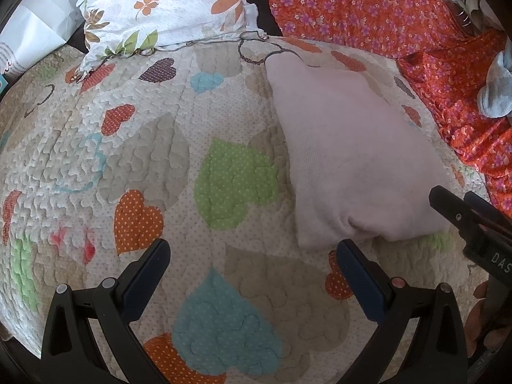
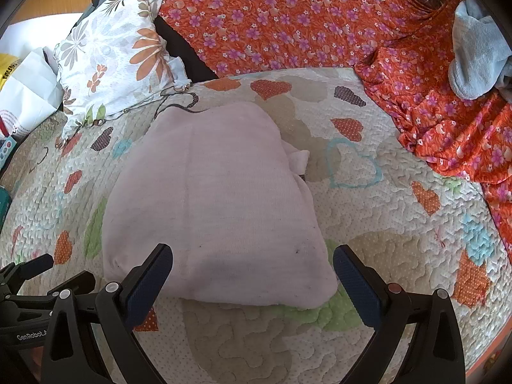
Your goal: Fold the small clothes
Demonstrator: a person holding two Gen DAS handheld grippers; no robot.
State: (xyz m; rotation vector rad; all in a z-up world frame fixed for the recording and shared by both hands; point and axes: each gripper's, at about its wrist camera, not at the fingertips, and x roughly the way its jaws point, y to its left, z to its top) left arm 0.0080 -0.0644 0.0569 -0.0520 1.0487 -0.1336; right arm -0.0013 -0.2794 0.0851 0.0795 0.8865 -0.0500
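Note:
A pale pink garment (image 2: 217, 204) lies folded into a compact block on the heart-patterned quilt (image 2: 384, 230). My right gripper (image 2: 252, 264) is open, its blue pads either side of the garment's near edge, holding nothing. My left gripper (image 1: 252, 257) is open too, over bare quilt (image 1: 128, 147), with the pink garment (image 1: 352, 160) ahead and to its right. The right gripper (image 1: 470, 214) shows at the right edge of the left wrist view, by the garment's near corner. The left gripper (image 2: 35, 268) shows at the lower left of the right wrist view.
A floral pillow (image 2: 118, 54) lies at the back left, an orange flowered cloth (image 2: 288, 16) behind and along the right. A light blue fleece item (image 2: 476, 54) rests on that cloth at the far right. White paper bags (image 2: 28, 89) sit at the left edge.

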